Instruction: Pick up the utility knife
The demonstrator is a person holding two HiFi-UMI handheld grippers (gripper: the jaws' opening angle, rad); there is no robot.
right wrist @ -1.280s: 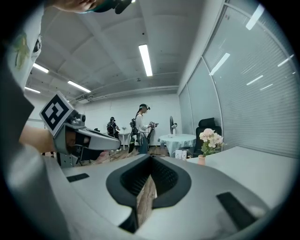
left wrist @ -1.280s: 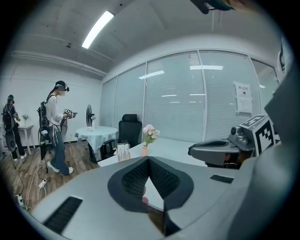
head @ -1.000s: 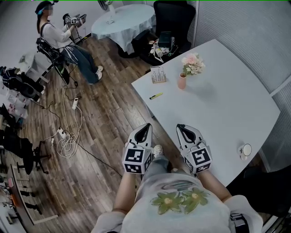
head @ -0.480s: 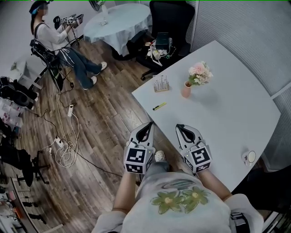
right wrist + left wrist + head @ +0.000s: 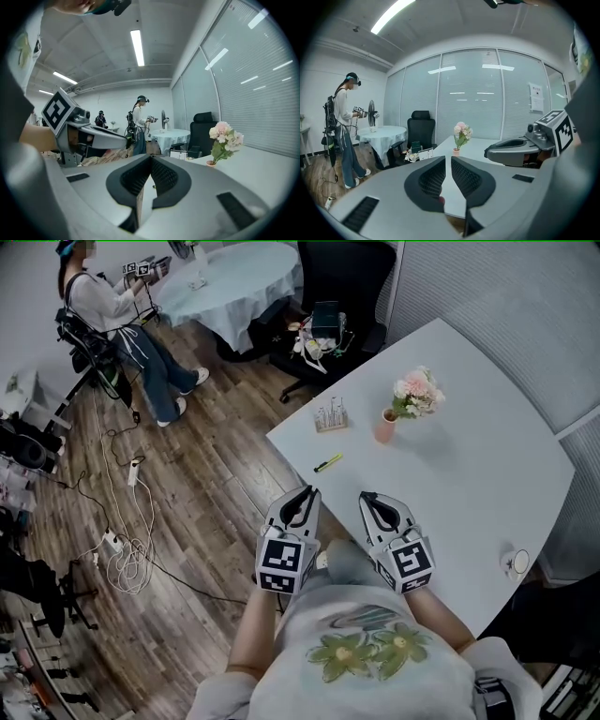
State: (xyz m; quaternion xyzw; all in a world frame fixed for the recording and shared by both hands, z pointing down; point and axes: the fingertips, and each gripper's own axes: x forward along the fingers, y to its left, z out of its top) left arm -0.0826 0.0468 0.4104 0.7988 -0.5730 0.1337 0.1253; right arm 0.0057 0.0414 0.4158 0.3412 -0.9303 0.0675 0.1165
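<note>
Wood floor (image 5: 187, 502) fills the left side, and a person (image 5: 108, 306) sits far off at 10 o'clock, out of the way. Next comes the left gripper (image 5: 302, 499), held low by the near edge of the white table (image 5: 469, 484). Its jaws have just been opening and stand a little apart, with nothing between them. I think it is getting ready to grab. The utility knife (image 5: 327, 463), a thin yellow thing, lies flat on the table at 1 o'clock from that gripper, close to the table's left edge and not yet touched. The right gripper (image 5: 370, 501) sits just beside the left one, its jaws pressed together and empty, so it looks like the one that waits. Both point toward the knife. A flower pot (image 5: 385, 426) stands farther back, at 1 o'clock from the knife and well apart, so it should not get bumped.
</note>
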